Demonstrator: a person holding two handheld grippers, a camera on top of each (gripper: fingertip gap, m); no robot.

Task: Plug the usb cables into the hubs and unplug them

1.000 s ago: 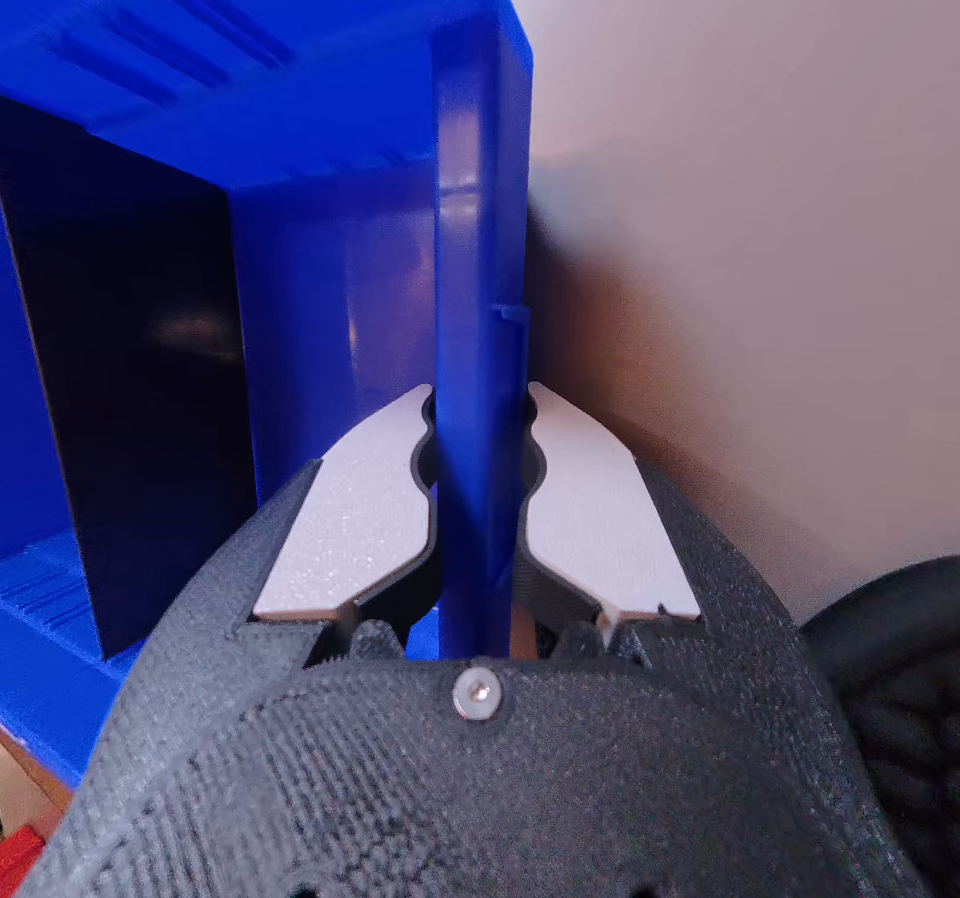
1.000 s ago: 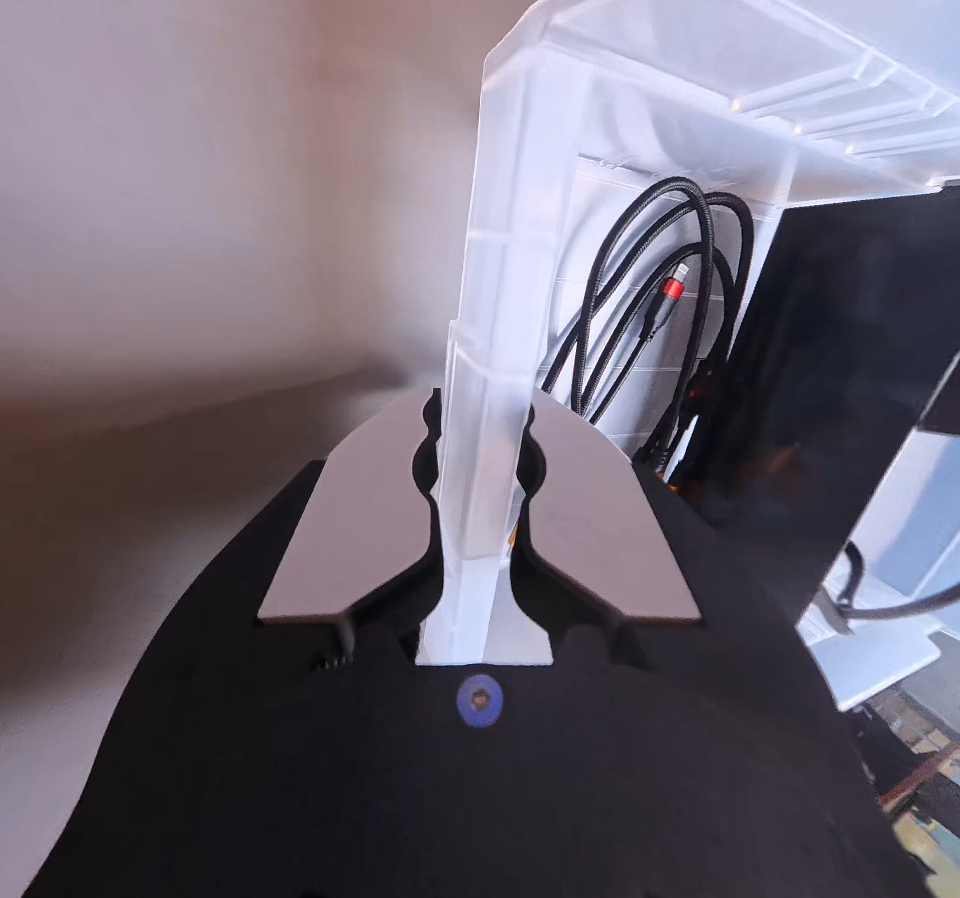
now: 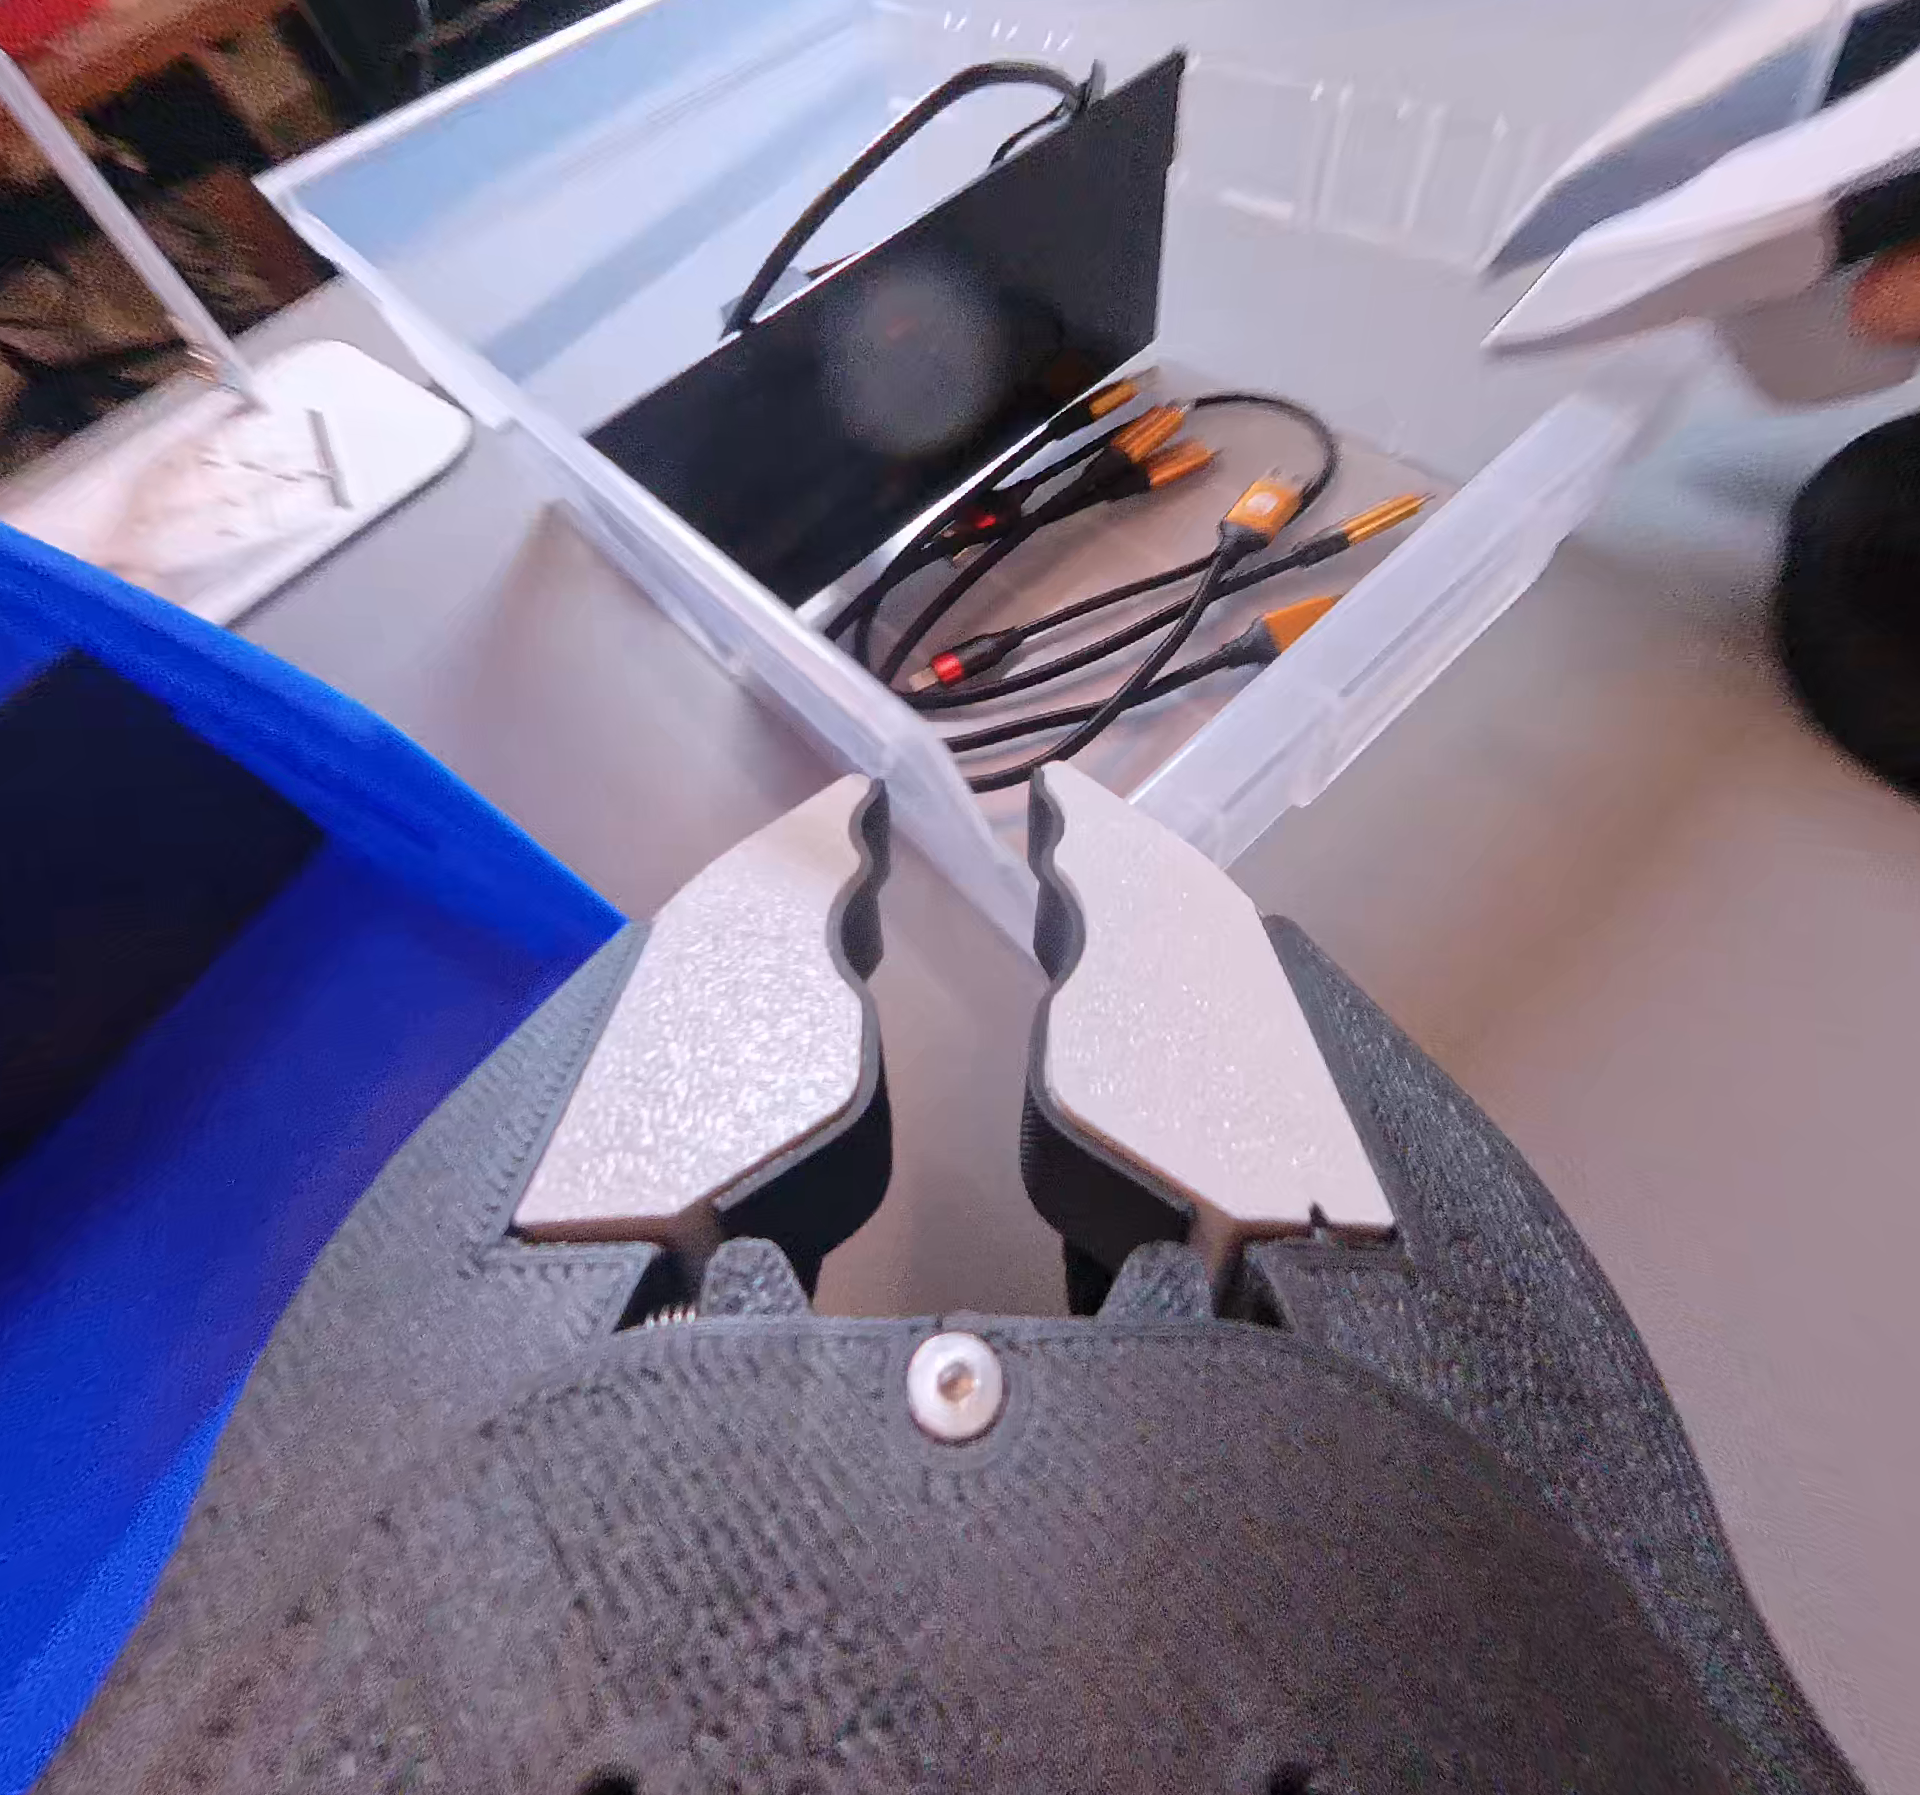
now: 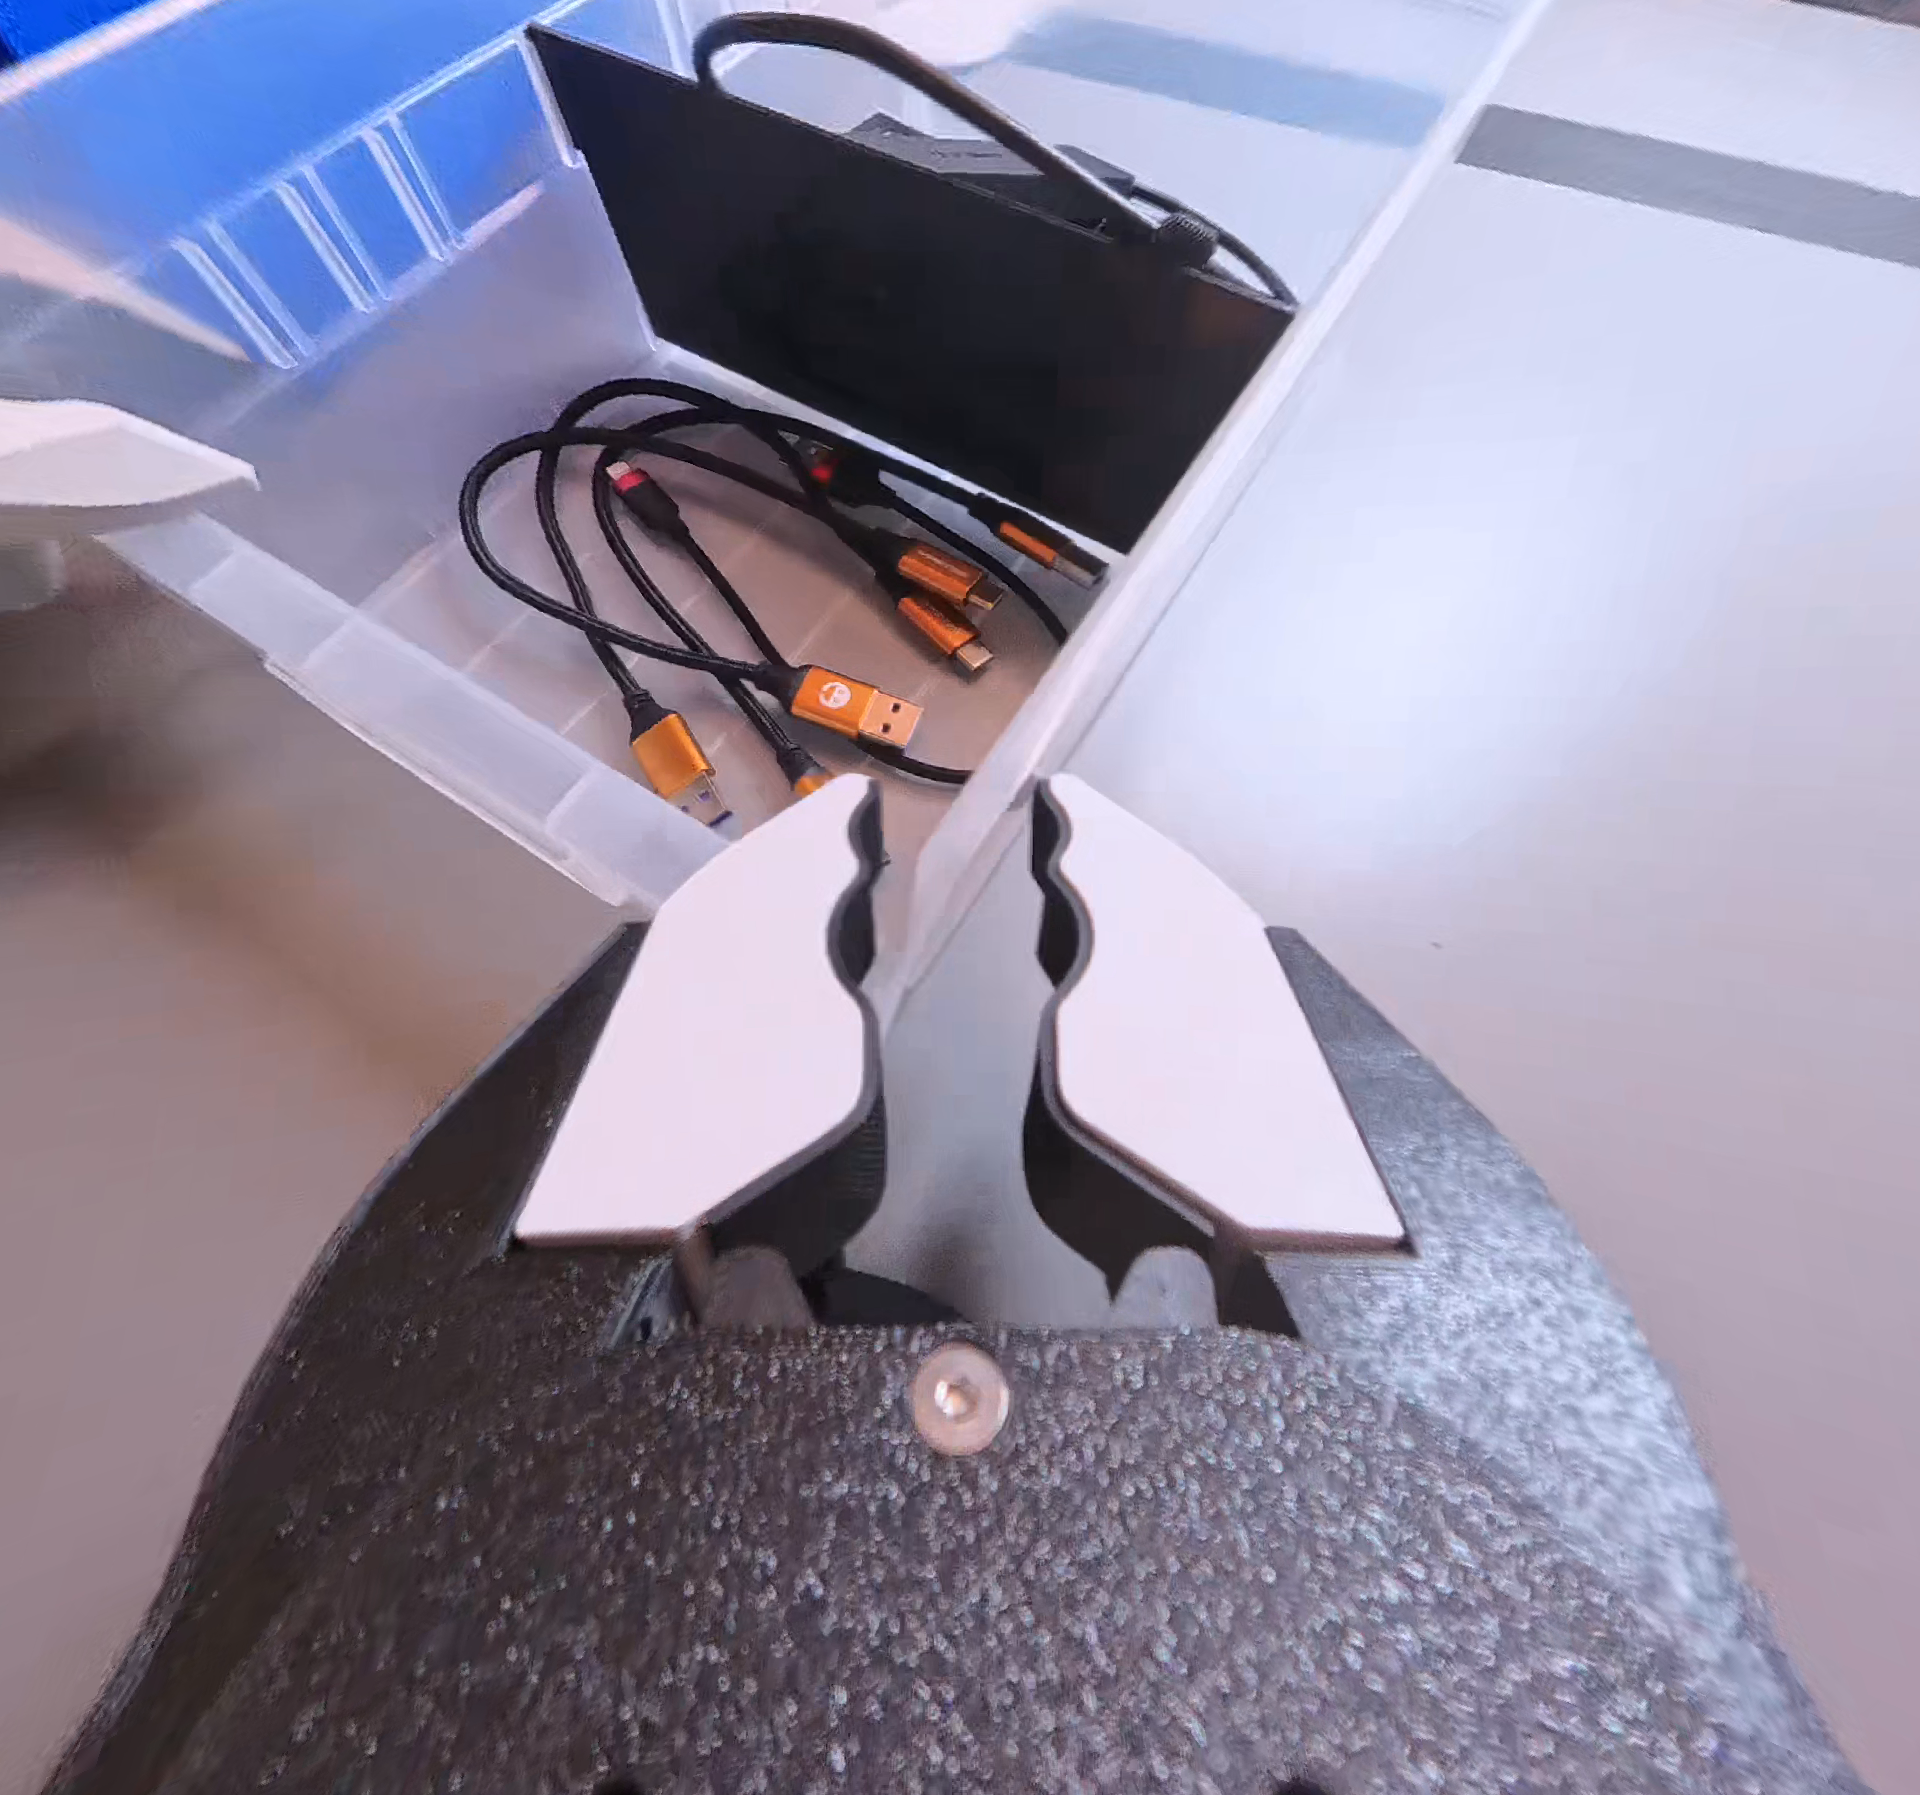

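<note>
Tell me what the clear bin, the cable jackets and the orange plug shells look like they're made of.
Clear bin: translucent frosted plastic, probably moulded; light passes through and the walls carry ribs.
Cable jackets: black braided fabric, judging by the woven texture.
Orange plug shells: likely anodised metal with a satin sheen, though coated plastic can't be ruled out; the bare tips look like silver metal.

usb cables (image 4: pixel 727 623): black, orange plugs, loose in clear bin | hub (image 4: pixel 935 156): black, behind divider

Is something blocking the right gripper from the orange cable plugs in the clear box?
Yes. The clear plastic box's near corner wall stands between the open right gripper and the black cables with orange plugs lying inside.
</note>
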